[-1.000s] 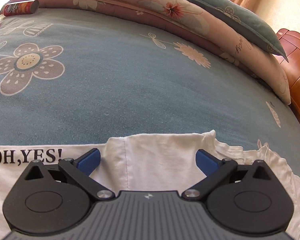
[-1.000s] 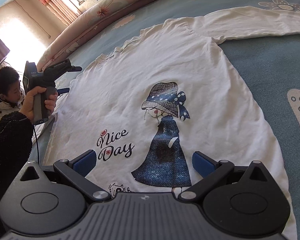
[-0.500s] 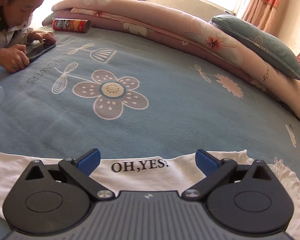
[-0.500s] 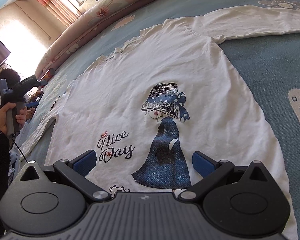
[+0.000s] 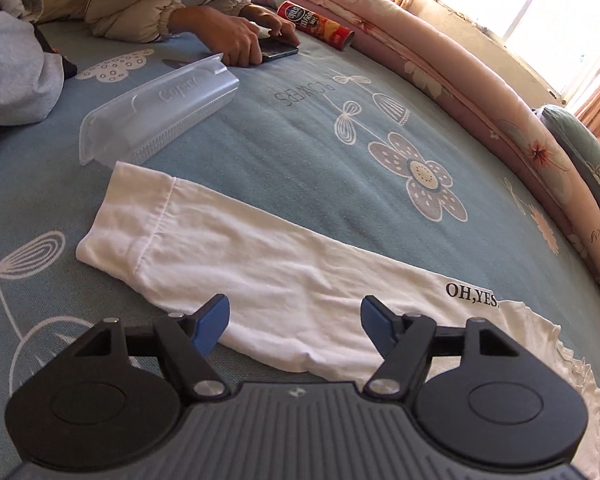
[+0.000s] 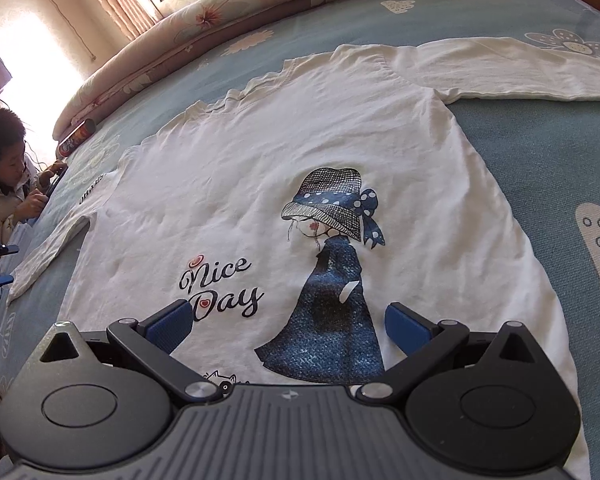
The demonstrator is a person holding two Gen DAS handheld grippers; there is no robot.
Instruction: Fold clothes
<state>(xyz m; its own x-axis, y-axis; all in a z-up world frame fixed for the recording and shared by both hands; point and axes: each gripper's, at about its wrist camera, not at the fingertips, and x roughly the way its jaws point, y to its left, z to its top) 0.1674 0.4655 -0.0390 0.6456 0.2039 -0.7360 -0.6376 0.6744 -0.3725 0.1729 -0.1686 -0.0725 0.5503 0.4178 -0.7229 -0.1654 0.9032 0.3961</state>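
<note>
So the left gripper (image 5: 295, 322) has its fingers spread but they've just been closing in a bit, with the white sleeve (image 5: 260, 264) lying right between and ahead of them, not pinched yet as far as I can tell. The right gripper (image 6: 287, 326) hangs with fingers spread wide over the bottom hem of the shirt (image 6: 300, 168), gripping nothing. Progress-wise: basically zero folds done, the shirt is laid out flat, print side up on the bed (image 5: 300, 152), both sleeves stretched out to the sides. Everything's left to do. Compared with a second ago, the left gripper has swung from the collar end out along the sleeve toward its cuff; the right one hasn't budged.
</note>
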